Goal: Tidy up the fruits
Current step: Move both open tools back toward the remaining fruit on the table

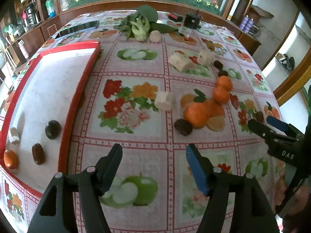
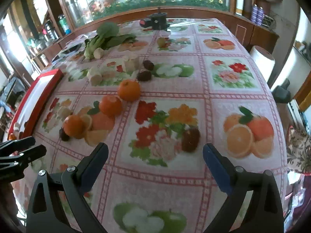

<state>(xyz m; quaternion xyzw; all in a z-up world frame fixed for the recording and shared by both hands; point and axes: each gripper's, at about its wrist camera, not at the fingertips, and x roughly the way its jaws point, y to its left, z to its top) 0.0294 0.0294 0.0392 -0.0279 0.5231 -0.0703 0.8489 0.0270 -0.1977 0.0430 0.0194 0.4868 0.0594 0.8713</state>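
Note:
A red-rimmed white tray (image 1: 48, 87) at the left holds a small orange (image 1: 10, 159), a brown date (image 1: 38, 153), a dark round fruit (image 1: 52, 129) and a white chunk (image 1: 14, 136). My left gripper (image 1: 154, 149) is open over the tablecloth beside the tray, with nothing between its fingers. Three oranges (image 1: 195, 114) (image 1: 220, 95) (image 1: 225, 82) and a date (image 1: 182, 127) lie ahead on its right. My right gripper (image 2: 155, 147) is also open and empty. A dark date (image 2: 191, 139) lies just beyond its right fingertip. The same oranges (image 2: 73, 126) (image 2: 109, 105) (image 2: 129, 90) are on its left.
White chunks (image 1: 164, 101) (image 1: 180, 61) and two more dates (image 2: 148, 65) (image 2: 144, 75) lie mid-table. Leafy greens (image 1: 140, 24), a dark tablet (image 1: 77, 30) and a black device (image 1: 192, 20) sit at the far end. Wooden cabinets ring the table.

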